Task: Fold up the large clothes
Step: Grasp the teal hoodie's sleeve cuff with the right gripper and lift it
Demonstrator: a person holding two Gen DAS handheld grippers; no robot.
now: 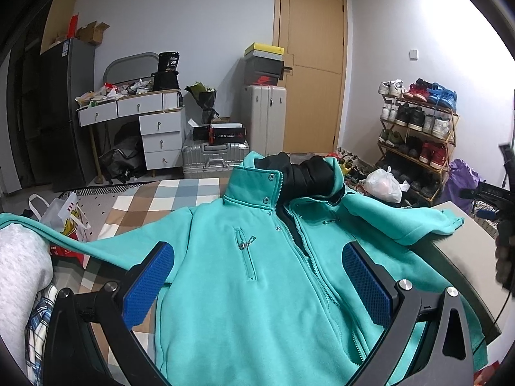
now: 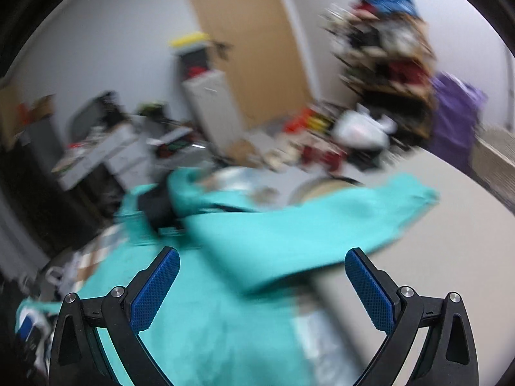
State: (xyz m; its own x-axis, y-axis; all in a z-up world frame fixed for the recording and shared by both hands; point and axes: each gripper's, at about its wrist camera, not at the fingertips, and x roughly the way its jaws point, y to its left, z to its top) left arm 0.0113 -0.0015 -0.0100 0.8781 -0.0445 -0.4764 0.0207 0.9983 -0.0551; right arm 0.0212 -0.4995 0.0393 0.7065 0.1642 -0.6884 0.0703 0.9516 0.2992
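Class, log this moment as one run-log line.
stage: pre-fold | teal jacket: spread flat | left gripper: open, above | right gripper: open, view blurred

Left claw (image 1: 257, 286): black linkage arms — blue pads with a fine grid texture, round silver screws at the joints.
Right claw (image 2: 262, 286): same build — black frame, blue ribbed pads, silver screws.

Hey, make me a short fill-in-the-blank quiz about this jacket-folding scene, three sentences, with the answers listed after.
1. The jacket spread on the table is colored ____.
2. The lining showing inside its collar is ____.
3. Both the left claw and the right claw have their jaws ____, gripping nothing.

Missing words: teal; black; open
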